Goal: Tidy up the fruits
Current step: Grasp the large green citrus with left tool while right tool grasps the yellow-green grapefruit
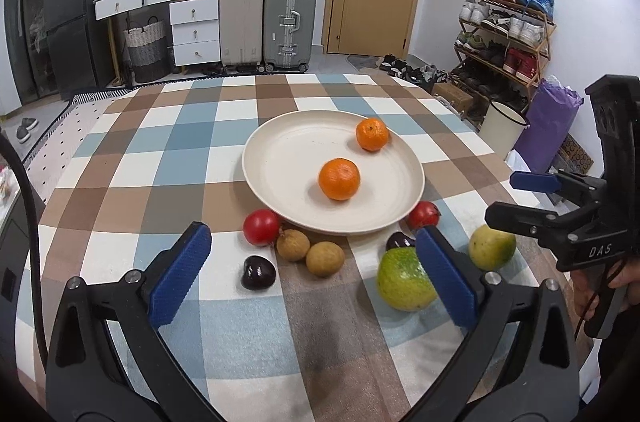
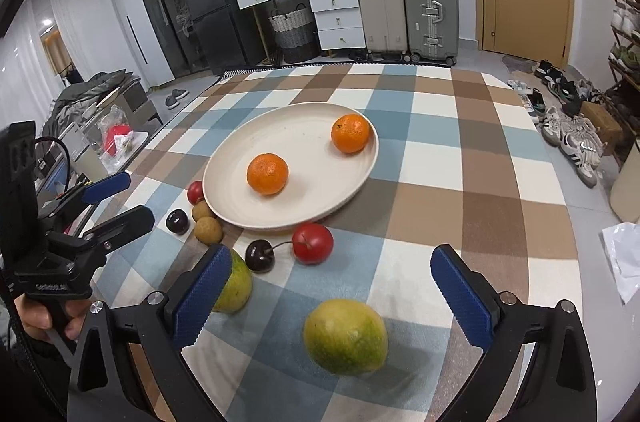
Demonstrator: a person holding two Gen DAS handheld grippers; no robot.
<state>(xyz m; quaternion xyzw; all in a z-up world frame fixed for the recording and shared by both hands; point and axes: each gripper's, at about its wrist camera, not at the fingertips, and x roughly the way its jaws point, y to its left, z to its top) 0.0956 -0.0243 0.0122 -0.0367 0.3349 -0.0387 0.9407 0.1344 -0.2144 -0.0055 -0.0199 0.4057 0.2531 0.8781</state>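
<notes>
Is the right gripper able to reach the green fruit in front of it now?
Probably yes. The right gripper is open, and the green fruit lies on the tablecloth between its fingers, with nothing in between.

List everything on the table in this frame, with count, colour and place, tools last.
plate: 1, cream, table centre
oranges: 2, orange, on the plate
tomatoes: 2, red, on the cloth at the plate's near rim, one each side
longans: 2, tan, side by side near the plate
cherries: 2, dark, on the cloth
green fruits: 2, yellow-green, nearest the tools
tablecloth: 1, blue, brown and white checks
left tool: open, empty
right tool: open, empty
</notes>
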